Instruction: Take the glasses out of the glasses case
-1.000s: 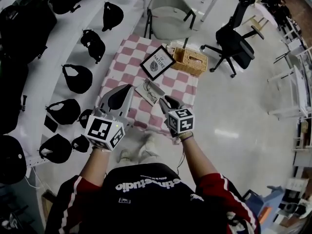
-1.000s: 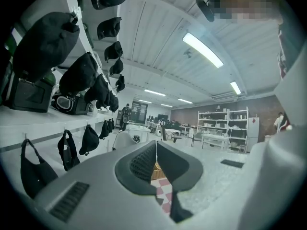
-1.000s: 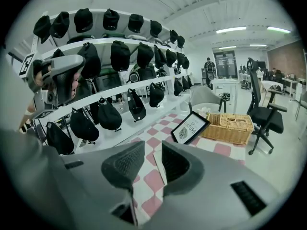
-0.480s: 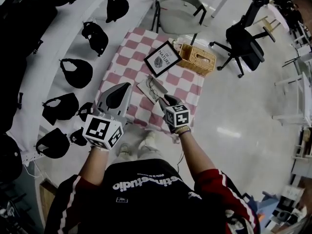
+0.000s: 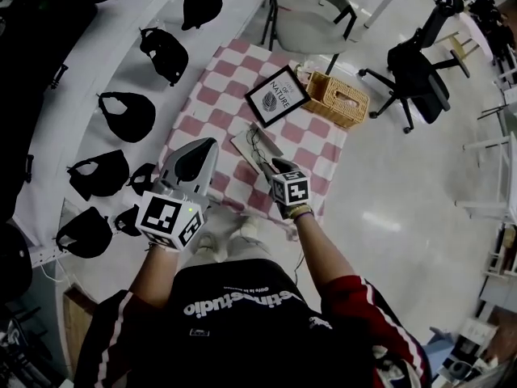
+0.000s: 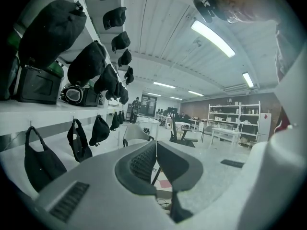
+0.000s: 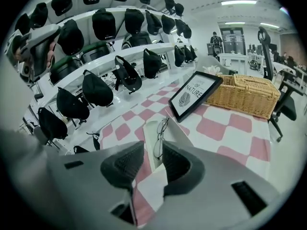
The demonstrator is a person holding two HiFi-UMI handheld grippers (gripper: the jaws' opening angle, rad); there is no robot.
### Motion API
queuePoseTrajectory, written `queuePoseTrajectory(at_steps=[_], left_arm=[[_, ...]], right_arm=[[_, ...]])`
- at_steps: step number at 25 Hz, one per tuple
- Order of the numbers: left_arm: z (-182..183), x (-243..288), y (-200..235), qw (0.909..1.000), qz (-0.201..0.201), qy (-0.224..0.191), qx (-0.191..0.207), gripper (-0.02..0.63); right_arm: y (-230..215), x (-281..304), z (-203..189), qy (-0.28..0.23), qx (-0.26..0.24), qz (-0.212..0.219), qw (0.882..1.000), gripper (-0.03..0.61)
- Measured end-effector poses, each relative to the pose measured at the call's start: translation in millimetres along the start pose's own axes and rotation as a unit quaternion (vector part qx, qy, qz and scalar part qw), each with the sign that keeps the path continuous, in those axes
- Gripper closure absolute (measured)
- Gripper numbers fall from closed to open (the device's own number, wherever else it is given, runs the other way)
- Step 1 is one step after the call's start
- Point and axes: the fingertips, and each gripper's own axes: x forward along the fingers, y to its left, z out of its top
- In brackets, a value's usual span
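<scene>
Wire-rimmed glasses (image 7: 160,135) with thin dark frames lie in an open white glasses case (image 7: 147,138) on the pink-checked bench (image 7: 230,128), near a framed sign (image 7: 194,96) reading "OF NATURE". Right gripper (image 7: 152,148): jaws apart, just opened wider, gripping nothing, above the case's near end. Left gripper (image 6: 156,145): jaws together.

One glasses case (image 7: 180,131) (open), one pair of glasses (image 7: 161,136), one picture frame (image 7: 194,96), one basket (image 7: 244,96).
</scene>
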Motion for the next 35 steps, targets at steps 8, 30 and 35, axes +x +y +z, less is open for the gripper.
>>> queuePoseTrajectory(at_steps=[8,30,35], left_arm=[[-13,2,10,0.9998,0.015,0.013,-0.002,0.603],[-25,-8,38,0.9979,0.055,0.030,-0.017,0.603],[-20,-10,38,0.9979,0.056,0.028,-0.017,0.603]], right_arm=[[-12,32,-12,0.028,0.005,0.002,1.000,0.453],[-17,70,-28,0.093,0.004,0.013,0.996,0.497],[-16,71,-26,0.091,0.000,0.013,0.996,0.511]])
